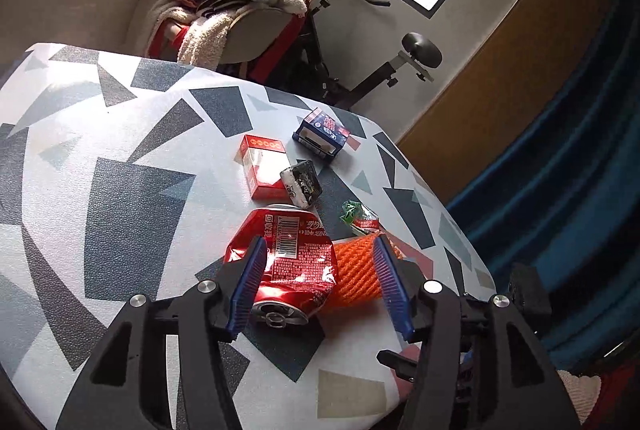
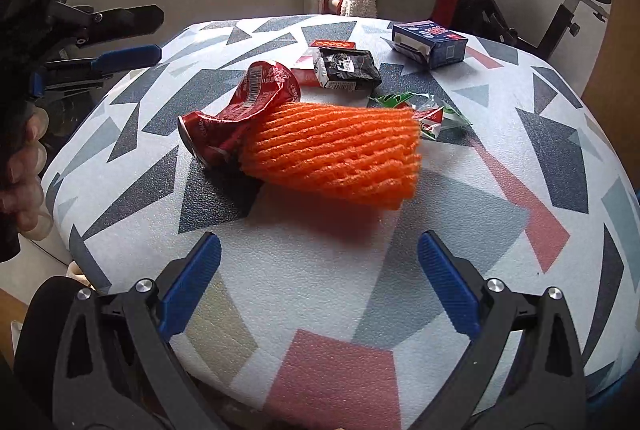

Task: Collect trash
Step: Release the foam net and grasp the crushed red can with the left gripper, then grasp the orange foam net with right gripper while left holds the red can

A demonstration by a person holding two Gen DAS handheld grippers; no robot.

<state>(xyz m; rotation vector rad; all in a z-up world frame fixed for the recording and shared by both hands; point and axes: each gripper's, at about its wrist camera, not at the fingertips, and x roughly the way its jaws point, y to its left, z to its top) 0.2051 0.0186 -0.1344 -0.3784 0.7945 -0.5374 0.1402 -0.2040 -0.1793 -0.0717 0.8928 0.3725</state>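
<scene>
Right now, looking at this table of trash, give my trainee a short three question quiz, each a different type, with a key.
1. True or false: the left gripper is shut on the crushed red can.
2. Multiple choice: what lies against the can's side? A) blue carton B) orange foam net C) black wrapper
3. Fill in: the right gripper hovers open over the patterned ____.

Key
1. False: it is open, fingers either side of the can.
2. B, the orange foam net.
3. table.

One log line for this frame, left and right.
left gripper: open, around crushed can | right gripper: open, short of foam net
</scene>
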